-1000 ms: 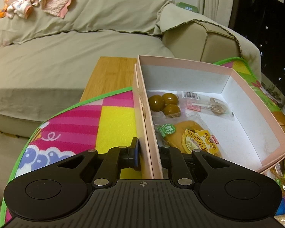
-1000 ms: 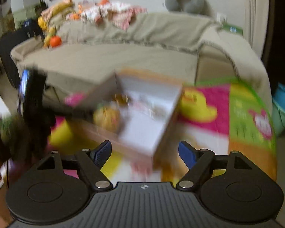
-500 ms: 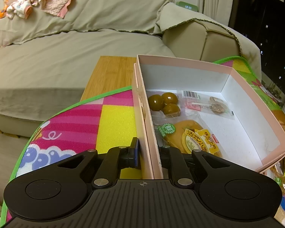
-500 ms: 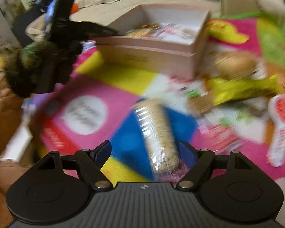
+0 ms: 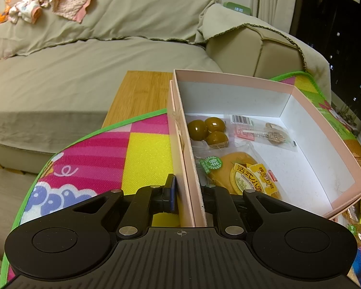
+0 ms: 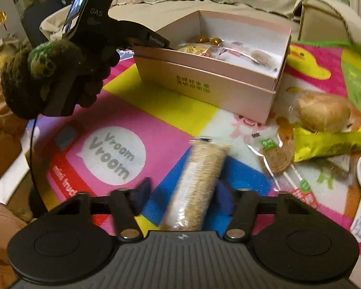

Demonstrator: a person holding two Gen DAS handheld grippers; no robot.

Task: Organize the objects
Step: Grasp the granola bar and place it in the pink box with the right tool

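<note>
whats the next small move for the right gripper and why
Probably close the right gripper on the wrapped snack roll. The roll lies between its open fingers on the mat, not yet pinched, while the left gripper is clamped on the pink box wall, steadying it.

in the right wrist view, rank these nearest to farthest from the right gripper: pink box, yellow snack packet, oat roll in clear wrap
1. oat roll in clear wrap, lying between the jaws of the right gripper.
2. yellow snack packet, off to the right on the mat.
3. pink box, farthest, ahead and slightly left.
</note>
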